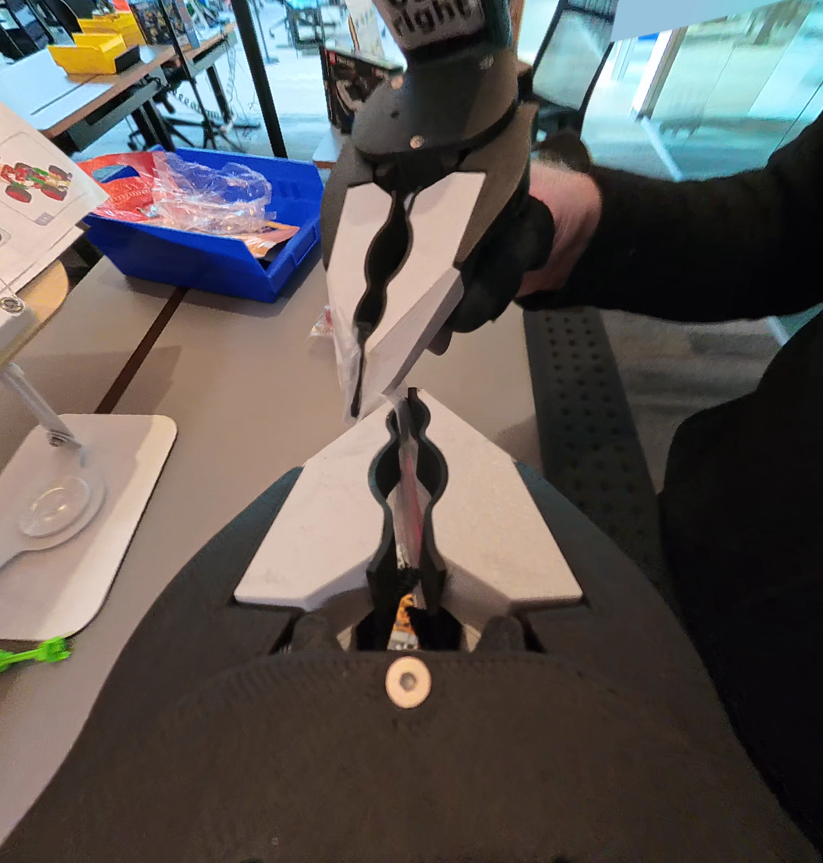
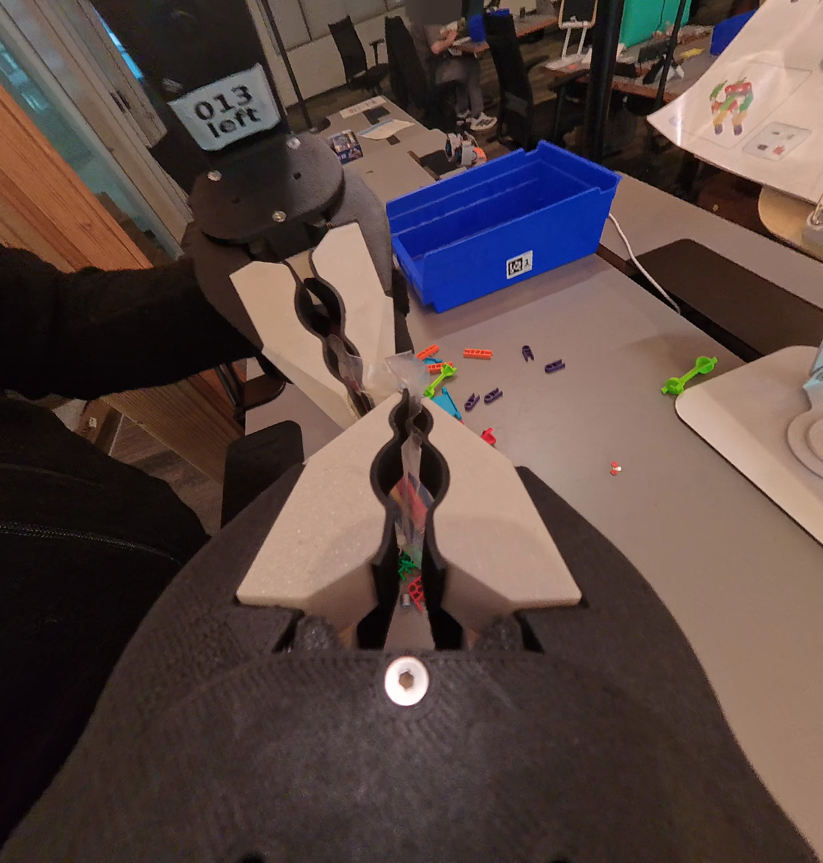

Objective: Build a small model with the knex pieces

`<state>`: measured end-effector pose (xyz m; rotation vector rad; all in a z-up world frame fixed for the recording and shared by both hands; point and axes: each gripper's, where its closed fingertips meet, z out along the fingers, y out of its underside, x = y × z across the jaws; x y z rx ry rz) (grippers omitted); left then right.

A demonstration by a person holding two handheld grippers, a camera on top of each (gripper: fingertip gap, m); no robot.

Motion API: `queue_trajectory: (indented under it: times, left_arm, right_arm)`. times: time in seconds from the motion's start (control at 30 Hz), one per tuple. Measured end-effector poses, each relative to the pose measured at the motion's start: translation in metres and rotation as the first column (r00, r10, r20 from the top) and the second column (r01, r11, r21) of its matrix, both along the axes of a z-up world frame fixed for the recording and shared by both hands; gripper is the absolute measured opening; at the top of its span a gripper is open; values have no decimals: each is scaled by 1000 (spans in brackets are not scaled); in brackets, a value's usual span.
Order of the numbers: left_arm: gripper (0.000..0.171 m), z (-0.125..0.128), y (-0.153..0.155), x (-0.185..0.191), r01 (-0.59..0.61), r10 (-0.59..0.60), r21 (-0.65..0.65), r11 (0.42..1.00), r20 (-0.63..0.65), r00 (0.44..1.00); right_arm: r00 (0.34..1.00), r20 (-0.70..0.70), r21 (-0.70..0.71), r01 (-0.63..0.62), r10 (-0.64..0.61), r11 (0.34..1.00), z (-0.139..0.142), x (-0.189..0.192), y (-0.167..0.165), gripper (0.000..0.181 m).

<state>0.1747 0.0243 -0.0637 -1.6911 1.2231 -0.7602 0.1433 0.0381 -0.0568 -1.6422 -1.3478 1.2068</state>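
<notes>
The clear bag (image 2: 412, 448) of small parts is pinched by both claws, left (image 1: 407, 406) and right (image 2: 407, 406), tips nearly touching above the worktop (image 2: 587, 420), and is best kept taut with both grips firm.

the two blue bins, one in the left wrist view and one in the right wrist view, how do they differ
The blue bin in the left wrist view holds crumpled clear plastic bags and red packaging; the blue bin in the right wrist view looks empty. The right-view bin bears a small white sticker on its front wall; the left-view bin shows none on the side seen. Both are the same open-topped blue plastic kind, standing on the grey table.
</notes>
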Motion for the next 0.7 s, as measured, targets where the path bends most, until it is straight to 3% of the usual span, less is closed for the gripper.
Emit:
queue_trajectory:
  times: [0.1,0.4,0.7]
  left_arm:
    - [0,-10,-3,6,32,-28,37,999,-94,995]
    - [0,-15,-8,24,59,-59,17,998,-30,998]
    - [0,-24,6,12,-44,45,-21,999,55,997]
  right_arm:
    - [998,60,6,6,-6,1000,-11,1,-1,0]
    - [990,128,98,51,-63,994,-25,0,7,0]
    - [984,113,140,119,-136,983,-33,-6,28,0]
